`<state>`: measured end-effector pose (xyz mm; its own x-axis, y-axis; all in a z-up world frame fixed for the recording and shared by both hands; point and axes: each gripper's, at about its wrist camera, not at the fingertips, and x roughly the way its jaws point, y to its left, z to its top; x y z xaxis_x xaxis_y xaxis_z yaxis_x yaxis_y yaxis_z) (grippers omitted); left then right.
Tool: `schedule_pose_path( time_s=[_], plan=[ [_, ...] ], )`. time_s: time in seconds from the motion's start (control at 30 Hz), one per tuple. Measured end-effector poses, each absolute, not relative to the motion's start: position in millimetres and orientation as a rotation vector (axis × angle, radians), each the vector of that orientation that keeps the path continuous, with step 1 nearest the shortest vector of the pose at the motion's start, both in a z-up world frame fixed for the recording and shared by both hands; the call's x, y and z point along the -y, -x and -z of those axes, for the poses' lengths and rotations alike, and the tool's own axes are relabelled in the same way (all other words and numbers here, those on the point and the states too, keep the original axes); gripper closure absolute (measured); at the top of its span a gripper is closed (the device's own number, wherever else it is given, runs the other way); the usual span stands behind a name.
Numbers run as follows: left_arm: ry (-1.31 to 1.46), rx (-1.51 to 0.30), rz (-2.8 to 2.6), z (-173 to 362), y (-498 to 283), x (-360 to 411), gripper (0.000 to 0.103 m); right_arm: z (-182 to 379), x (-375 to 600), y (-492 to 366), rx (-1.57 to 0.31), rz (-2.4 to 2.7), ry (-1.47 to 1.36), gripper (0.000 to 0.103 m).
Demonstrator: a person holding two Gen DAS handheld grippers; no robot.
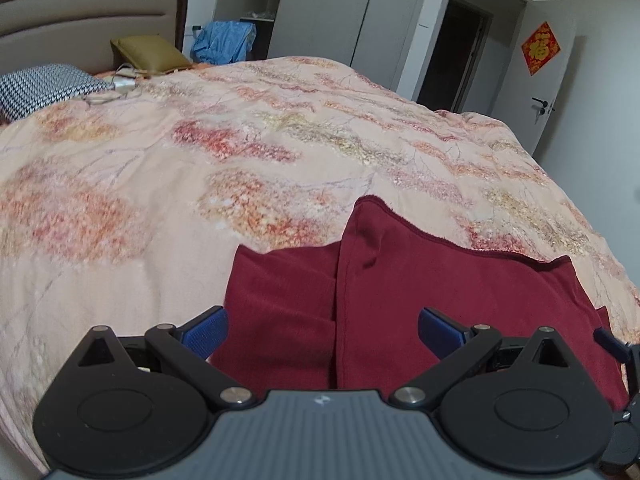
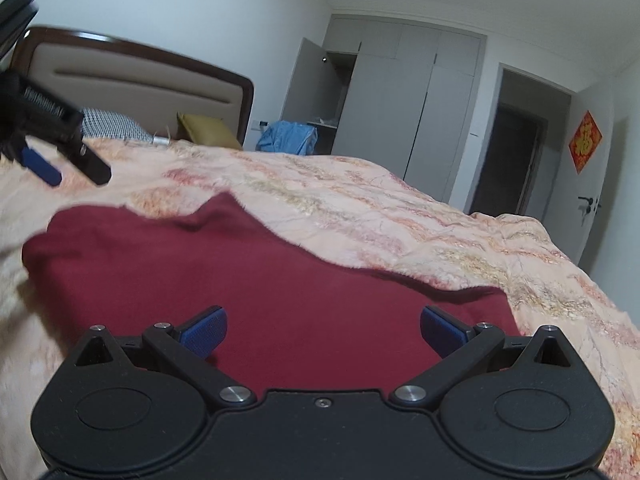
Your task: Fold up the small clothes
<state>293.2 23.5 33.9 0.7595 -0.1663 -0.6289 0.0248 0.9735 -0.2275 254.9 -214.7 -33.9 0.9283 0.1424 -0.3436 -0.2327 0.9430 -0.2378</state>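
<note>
Fingers [image 1: 204, 334] of both grippers, left gripper [image 1: 322, 330] and right gripper [image 2: 323, 330], stand spread wide and empty above the red garment [image 2: 256, 276], which lies partly folded on the bed [image 1: 280, 140], apparently positioned for the next edge pickup.

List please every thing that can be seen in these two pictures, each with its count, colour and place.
garment: one, dark red, flat on the near part of the bed, partly folded
bedcover: one, peach with red and yellow pattern, over the whole bed
headboard: one, beige with dark brown frame, at the far end of the bed
pillow: one, black-and-white check, by the headboard
cushion: one, olive, by the headboard
blue cloth: one heap, beyond the bed near the wardrobe
wardrobe: one, grey, far wall, one door open
red decoration: one, red and gold, on the white door
left gripper: black, blue pads, open over the garment
right gripper: black, blue pads, open over the garment
</note>
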Motion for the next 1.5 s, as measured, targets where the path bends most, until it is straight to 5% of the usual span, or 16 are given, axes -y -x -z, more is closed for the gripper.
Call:
schedule_pose_path(
  time_s=[0.57,1.5],
  plan=[
    [0.505,-0.717,0.171,29,-234,-18,0.0,62,224,-255,-0.356,-0.208,0.19,0.0],
    [0.567,-0.664,0.169,38,-251,-6,0.0,64,229,-250,-0.337,-0.209,0.187,0.0]
  ],
)
